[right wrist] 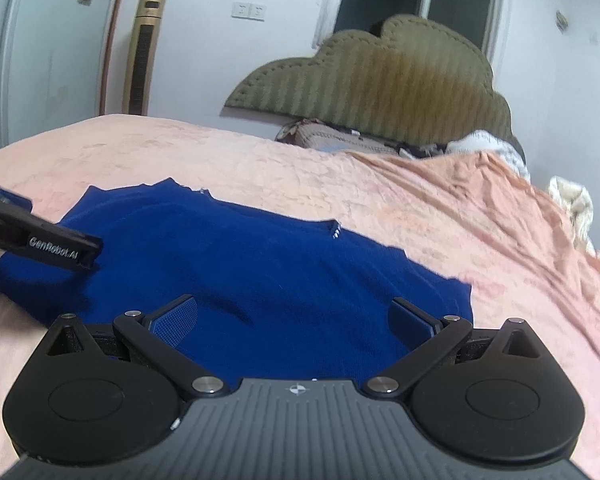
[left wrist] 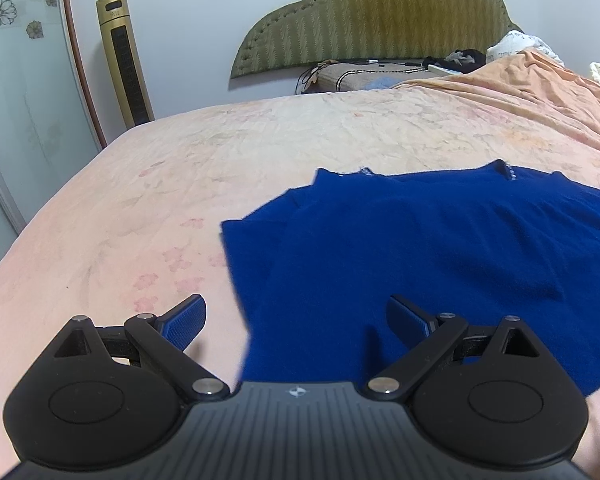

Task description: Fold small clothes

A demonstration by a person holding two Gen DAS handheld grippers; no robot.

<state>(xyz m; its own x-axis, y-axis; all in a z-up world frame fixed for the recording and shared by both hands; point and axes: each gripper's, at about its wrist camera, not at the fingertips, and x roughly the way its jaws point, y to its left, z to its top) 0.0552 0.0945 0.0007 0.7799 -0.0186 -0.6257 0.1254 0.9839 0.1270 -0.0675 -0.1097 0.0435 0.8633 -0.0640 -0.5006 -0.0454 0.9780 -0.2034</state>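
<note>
One blue garment (left wrist: 420, 248) lies spread flat on one bed (left wrist: 140, 184) covered in a pale pink sheet. Two grippers work over it. The left gripper (left wrist: 296, 320) has its fingers wide apart and holds nothing; the garment's left edge runs between them, so one finger is over the sheet and the other over blue cloth. The right gripper (right wrist: 294, 318) is also spread wide and empty, both fingers above the garment's near part. One gold tower fan (left wrist: 126, 60) stands by the wall.
</note>
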